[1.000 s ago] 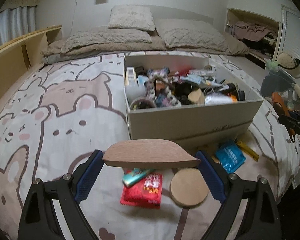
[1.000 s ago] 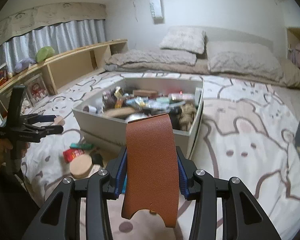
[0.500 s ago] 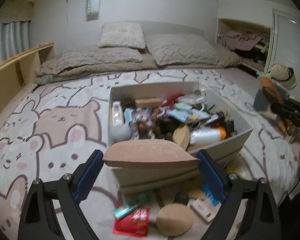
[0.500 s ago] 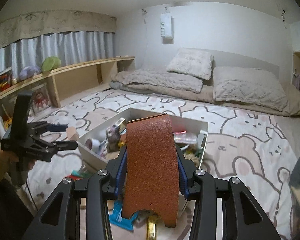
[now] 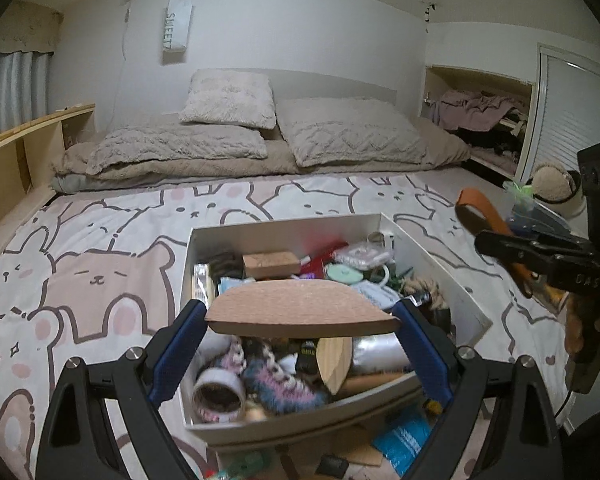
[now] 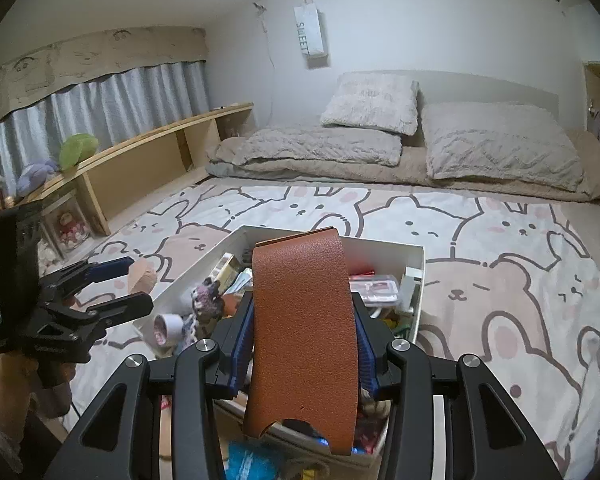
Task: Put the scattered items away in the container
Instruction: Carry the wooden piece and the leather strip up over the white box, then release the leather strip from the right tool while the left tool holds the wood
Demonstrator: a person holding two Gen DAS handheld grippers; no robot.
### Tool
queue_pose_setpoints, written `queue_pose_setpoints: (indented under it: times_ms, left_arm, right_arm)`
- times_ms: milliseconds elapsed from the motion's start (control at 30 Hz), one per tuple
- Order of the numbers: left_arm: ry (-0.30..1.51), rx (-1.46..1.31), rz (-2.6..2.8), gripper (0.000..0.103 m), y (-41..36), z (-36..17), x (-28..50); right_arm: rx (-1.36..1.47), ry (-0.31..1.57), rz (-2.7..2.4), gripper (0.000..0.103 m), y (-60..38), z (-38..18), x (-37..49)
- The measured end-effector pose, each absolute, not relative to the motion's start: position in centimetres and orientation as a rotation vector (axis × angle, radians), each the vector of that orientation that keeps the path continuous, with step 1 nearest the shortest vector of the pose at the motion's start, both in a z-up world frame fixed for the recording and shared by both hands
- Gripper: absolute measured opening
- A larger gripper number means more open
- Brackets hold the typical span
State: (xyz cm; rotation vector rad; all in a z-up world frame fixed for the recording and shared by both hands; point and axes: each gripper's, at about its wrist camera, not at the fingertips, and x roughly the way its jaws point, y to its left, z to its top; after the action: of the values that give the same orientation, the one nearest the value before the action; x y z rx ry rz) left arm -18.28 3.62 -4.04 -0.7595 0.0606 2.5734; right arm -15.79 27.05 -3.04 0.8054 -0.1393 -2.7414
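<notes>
My left gripper [image 5: 302, 320] is shut on a flat wooden disc [image 5: 300, 306], held level above the near half of the white box [image 5: 440, 264]. The box is crammed with small items. My right gripper [image 6: 302, 336] is shut on a brown leather sleeve [image 6: 304, 312], held upright over the box's near edge [image 6: 418, 264]. The left gripper also shows in the right wrist view [image 6: 116, 284], and the right gripper with its sleeve shows at the right of the left wrist view [image 5: 496, 236].
The box stands on a bed cover printed with bears [image 5: 100, 272]. A blue packet [image 5: 404, 436] and other loose items lie on the cover in front of the box. Pillows [image 5: 228, 98] lie at the far end. A wooden shelf [image 6: 148, 160] runs along the left.
Both grippers have risen and moved forward over the box. The loose items that lay ahead of the left gripper now sit low at the frame's bottom edge.
</notes>
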Motion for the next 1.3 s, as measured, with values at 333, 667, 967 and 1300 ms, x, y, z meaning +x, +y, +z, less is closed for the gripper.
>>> queue_pose_setpoints:
  times_ms: [333, 667, 967, 1300]
  left_arm:
    - [-0.007, -0.729, 2.592, 0.094, 3.5, -3.7, -20.2]
    - [-0.040, -0.765, 2.596, 0.094, 3.2, -5.3, -21.2]
    - [-0.062, -0.808, 2.584, 0.094, 3.0, -6.2, -21.6]
    - [-0.119, -0.914, 2.558, 0.094, 3.3, -7.2, -21.7]
  right_arm:
    - [0.956, -0.284, -2.684, 0.045, 26.4, -4.2, -21.7]
    - [1.150, -0.272, -2.643, 0.045, 24.5, -7.5, -27.0]
    - [1.214, -0.207, -2.656, 0.096, 23.3, -9.1, -28.4]
    - [1.046, -0.355, -2.711, 0.101, 25.8, -6.6, -25.1]
